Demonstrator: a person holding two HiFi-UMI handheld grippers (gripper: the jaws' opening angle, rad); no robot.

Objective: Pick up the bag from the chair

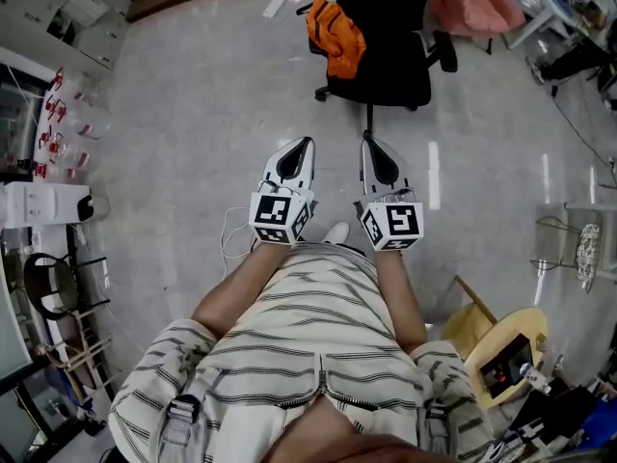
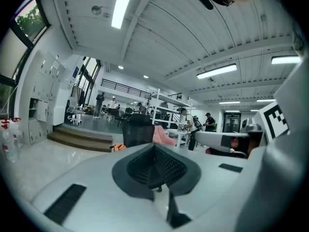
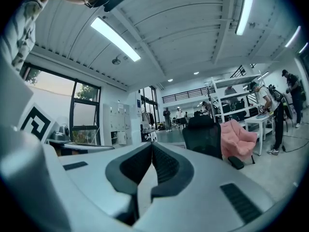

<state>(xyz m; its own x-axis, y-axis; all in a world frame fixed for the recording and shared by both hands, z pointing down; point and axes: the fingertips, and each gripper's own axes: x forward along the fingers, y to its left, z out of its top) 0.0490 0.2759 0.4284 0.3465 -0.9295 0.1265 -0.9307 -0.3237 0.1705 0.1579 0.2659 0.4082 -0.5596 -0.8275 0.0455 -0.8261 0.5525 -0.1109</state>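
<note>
The left gripper point(image 1: 301, 146) and right gripper point(image 1: 370, 145), jaws together and empty, point to 12 o'clock, likely aiming for the bag point(image 1: 335, 35) on the chair point(image 1: 386, 70).

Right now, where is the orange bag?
In the head view, the orange bag lies near the top middle, on the left edge of the black chair, ahead of the left gripper.

Grey floor point(image 1: 193, 143), ceiling strip lights point(image 2: 120, 4), windows point(image 3: 84, 117)

Left gripper point(image 1: 303, 149) and right gripper point(image 1: 370, 147) side by side, both held out forward, jaws together, nothing between them
</note>
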